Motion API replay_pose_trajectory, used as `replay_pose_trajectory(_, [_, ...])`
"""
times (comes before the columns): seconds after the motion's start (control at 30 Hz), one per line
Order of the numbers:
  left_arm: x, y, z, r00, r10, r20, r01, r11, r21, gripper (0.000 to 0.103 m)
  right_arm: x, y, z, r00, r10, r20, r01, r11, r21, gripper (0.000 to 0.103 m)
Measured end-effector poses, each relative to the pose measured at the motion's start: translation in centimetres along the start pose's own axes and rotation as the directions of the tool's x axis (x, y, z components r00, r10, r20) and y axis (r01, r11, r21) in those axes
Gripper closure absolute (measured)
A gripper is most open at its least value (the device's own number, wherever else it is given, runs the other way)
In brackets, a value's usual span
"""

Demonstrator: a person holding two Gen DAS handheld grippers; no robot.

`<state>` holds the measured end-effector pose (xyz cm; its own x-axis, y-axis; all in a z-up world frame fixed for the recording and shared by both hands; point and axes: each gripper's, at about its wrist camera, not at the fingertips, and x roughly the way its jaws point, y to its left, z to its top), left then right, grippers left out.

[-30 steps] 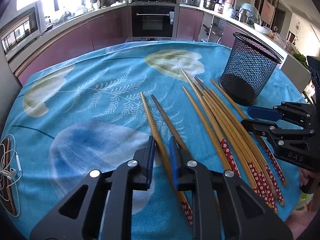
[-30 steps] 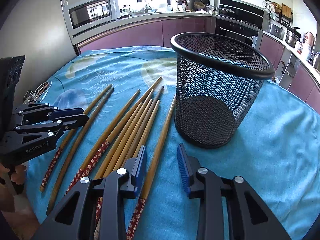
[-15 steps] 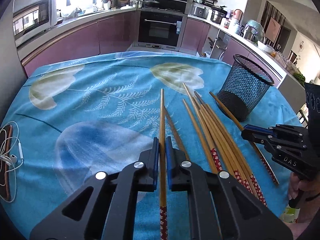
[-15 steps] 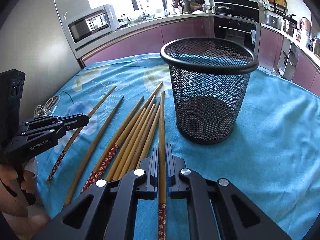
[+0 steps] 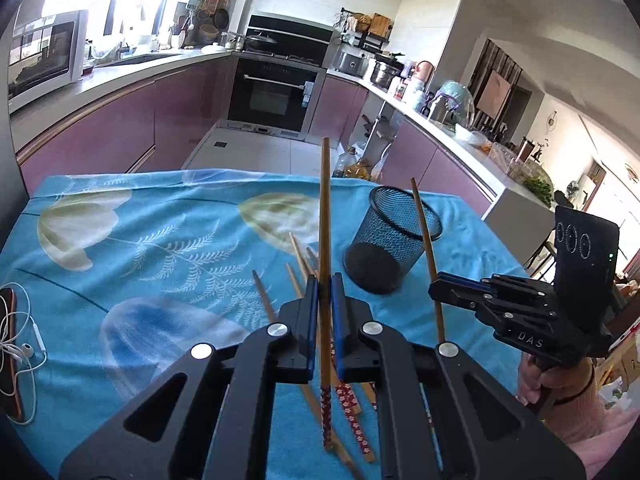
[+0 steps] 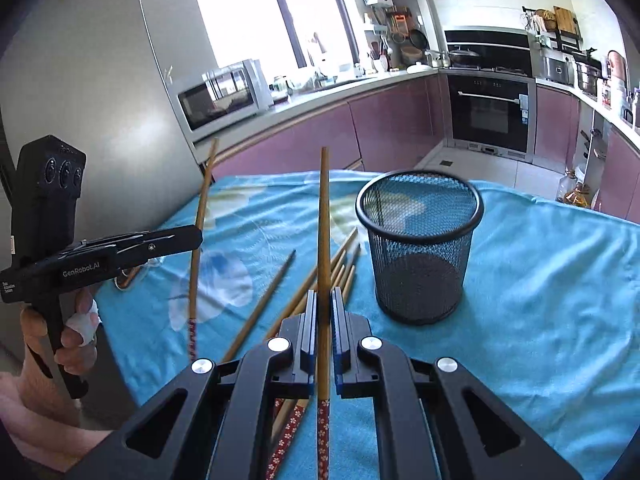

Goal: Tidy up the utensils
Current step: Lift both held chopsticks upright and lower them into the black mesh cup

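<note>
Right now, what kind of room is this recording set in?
A home kitchen, most likely: a built-in oven under a hob, a microwave on the counter, and pots along the worktop beyond the cloth-covered table.

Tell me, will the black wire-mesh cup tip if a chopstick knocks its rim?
Probably yes: the black wire-mesh cup looks empty and light, see-through. It stands taller than its base on soft blue cloth, so it may slide or topple.
</note>
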<state>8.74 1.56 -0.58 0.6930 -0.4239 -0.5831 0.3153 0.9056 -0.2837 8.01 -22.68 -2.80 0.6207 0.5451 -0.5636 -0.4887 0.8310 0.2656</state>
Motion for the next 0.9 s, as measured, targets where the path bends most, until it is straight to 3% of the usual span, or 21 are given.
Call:
replay_pose_trajectory(0.47, [-2.2, -4.3, 5.6, 0.984, -0.106, 0.142, 0.101, 0.994, 0.042, 0.096, -4.2, -0.7, 4.4, 0.986, -0.004, 0.169, 0.007, 1.0, -0.019, 0.097])
replay_pose_trajectory(0.9, [-2.5, -8.7, 12.2, 0.961, -0.154, 0.23, 0.134, 0.986, 0.104, 0.096, -6.5, -1.5, 9.5, 0.948, -0.057, 0.313, 0.075, 0.996, -0.046, 0.097])
